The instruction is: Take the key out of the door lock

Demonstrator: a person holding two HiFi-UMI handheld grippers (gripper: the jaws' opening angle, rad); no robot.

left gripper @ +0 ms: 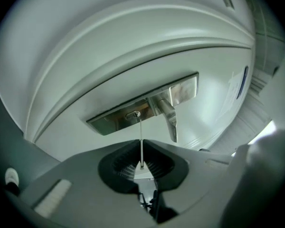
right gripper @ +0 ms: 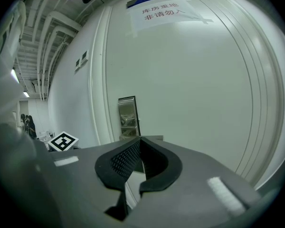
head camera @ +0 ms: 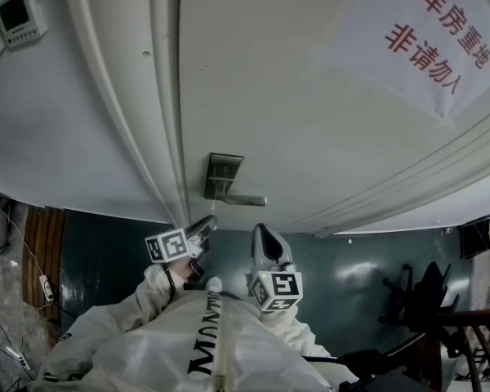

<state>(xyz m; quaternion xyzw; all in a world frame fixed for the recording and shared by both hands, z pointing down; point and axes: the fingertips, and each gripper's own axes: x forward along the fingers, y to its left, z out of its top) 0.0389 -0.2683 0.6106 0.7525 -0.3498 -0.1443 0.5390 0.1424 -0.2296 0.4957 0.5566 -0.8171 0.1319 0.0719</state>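
White panelled door [head camera: 310,96] fills most of the head view, with a paper sign [head camera: 441,39] in red characters taped well up and to the right of the lock plate [head camera: 223,174]. There's dark green floor [head camera: 335,276] below it and a couple of wall control panels [head camera: 18,13] far off to the upper left.

The lock plate is brushed metal, and its lever handle [head camera: 243,200] sticks out from the plate's lower end toward the right.

The left claw [left gripper: 141,140] is squeezed tight on the key [left gripper: 141,127]. You see the key edge-on as a thin pale strip running from between the pads straight up to the keyhole [left gripper: 133,114] on the plate. Its far end lines up right at the keyhole, and honestly I can't tell if the tip is still inside or just clear of it. In the head view that claw sits just below the plate, a bit to its left.

The right claw [right gripper: 140,137] has its tips pressed together with nothing in them. It hangs below the lock plate and slightly right, pointing up at the door and not touching it. The person's white sleeves show behind both claws.
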